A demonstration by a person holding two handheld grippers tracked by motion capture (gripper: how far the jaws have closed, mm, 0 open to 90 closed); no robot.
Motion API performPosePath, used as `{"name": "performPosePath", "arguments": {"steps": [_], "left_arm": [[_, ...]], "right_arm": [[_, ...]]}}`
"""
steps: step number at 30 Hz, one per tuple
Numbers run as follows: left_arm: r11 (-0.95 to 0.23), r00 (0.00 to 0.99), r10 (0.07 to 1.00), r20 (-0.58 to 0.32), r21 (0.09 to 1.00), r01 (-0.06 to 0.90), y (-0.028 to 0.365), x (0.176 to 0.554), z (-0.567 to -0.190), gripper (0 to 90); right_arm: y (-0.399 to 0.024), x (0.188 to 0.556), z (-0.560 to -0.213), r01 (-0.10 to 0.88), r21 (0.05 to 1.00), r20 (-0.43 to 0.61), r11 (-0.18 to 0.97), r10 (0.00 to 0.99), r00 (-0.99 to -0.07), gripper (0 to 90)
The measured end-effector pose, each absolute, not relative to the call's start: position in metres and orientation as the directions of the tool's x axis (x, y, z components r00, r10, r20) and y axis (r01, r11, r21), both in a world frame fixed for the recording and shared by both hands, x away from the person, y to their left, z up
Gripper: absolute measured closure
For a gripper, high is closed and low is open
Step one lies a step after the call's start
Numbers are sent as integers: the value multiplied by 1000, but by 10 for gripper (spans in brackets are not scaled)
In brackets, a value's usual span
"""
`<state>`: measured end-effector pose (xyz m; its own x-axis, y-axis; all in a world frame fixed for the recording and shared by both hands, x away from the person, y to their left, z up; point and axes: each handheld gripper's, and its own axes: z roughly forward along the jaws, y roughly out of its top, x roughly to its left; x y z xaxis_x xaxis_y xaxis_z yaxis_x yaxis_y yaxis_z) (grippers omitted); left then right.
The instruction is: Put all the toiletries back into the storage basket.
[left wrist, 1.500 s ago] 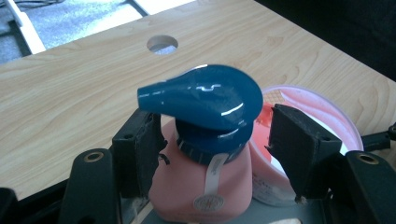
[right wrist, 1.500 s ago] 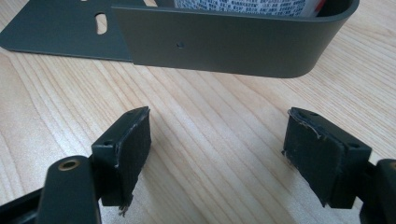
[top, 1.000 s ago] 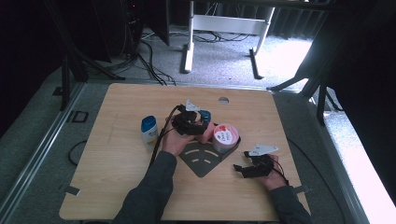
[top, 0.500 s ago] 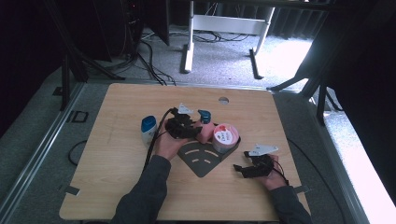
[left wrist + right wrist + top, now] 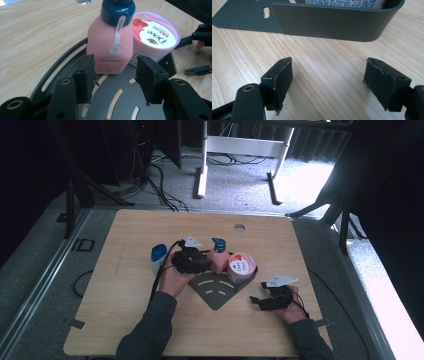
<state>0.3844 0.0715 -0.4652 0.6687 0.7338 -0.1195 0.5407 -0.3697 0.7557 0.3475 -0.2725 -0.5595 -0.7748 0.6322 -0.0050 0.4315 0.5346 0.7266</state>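
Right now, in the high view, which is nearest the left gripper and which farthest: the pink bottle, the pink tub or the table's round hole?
1. Pink bottle: just right of the left gripper.
2. Pink tub: right of the bottle.
3. Round hole: at the table's far edge.

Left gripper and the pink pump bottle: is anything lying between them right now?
Nothing but bare dark rack floor. In the left gripper view the left gripper faces the pink pump bottle, its jaws just closing, not yet touching it.

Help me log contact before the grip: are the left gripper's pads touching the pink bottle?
Apart. In the left gripper view, both pads of the left gripper stand just short of the pink bottle.
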Motion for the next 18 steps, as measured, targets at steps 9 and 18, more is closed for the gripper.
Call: {"name": "performPosePath", "arguments": {"steps": [9, 18], "left_arm": [[-378, 684, 721, -113, 762, 525, 81, 374, -462, 496], [-397, 715, 690, -112, 768, 503, 90, 365, -464, 486]], "right_arm": [[-272, 348, -559, 431, 727, -6, 535, 632, -775, 227], [-272, 348, -559, 430, 727, -7, 535, 632, -775, 227]]}}
